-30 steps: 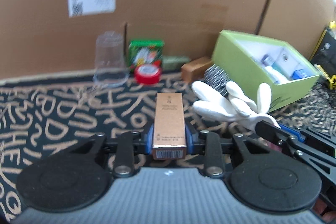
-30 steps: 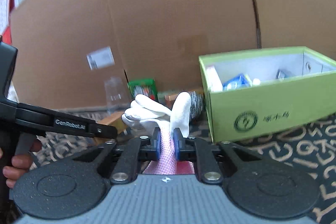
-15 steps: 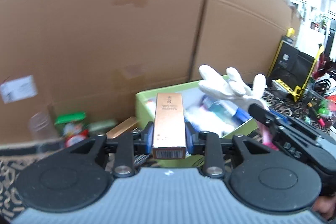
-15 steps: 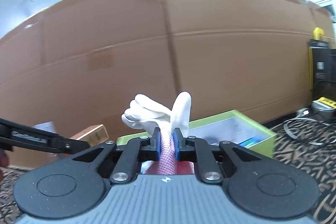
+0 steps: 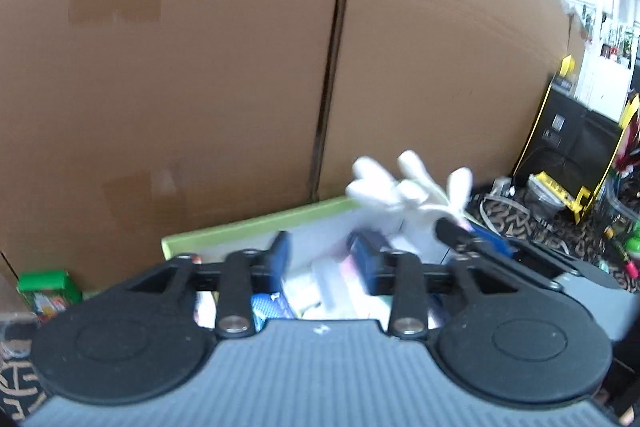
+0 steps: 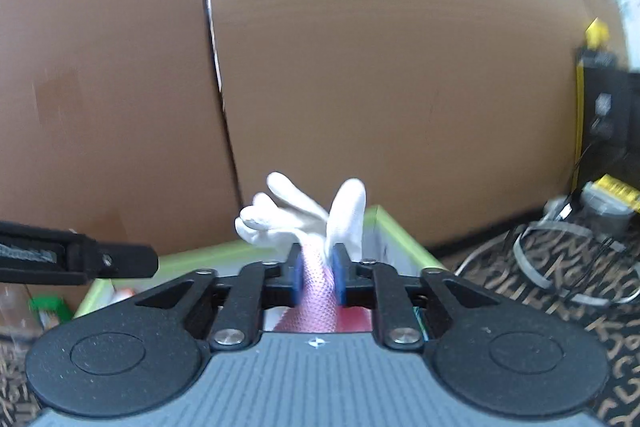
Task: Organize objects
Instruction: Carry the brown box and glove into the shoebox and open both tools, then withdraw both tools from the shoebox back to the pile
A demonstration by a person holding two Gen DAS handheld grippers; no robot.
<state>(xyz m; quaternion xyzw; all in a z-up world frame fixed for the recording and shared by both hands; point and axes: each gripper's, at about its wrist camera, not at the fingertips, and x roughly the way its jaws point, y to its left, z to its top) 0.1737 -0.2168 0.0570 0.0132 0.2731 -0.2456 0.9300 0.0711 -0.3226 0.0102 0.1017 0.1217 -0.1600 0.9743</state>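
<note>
Nearest, my left gripper (image 5: 324,259): jaws spread wide, blue pads apart, nothing between them. It hangs above the green box (image 5: 256,225), whose far rim shows just past the fingertips. Under and between the open fingers lies a blurred jumble of packets in white, blue and pink; I cannot tell the single items apart.

My right gripper (image 6: 318,277): jaws drawn in narrow, pinching the glove (image 6: 308,223) at its pink-and-red cuff. The glove's long axis runs straight ahead along my fingers, cuff toward the tool, white fingers pointing forward and up, splayed, the thumb standing off to the right. It is held over the box (image 6: 404,241), whose near right corner sits just beyond the fingertips.

From the left wrist view, the same glove (image 5: 404,183) rises ahead and to the right of my left tool, with the right gripper (image 5: 452,231) just under it. From the right wrist view, the left gripper (image 6: 100,259) reaches in from the left at about fingertip level.

Left of the box, low: a small green carton (image 5: 44,287), upright, near the box wall.

Behind everything: a tall cardboard wall (image 5: 200,67) with a vertical seam.

Far right, on the patterned cloth (image 6: 560,291): coiled cable (image 6: 560,251) and a black-and-yellow case (image 5: 568,147).
</note>
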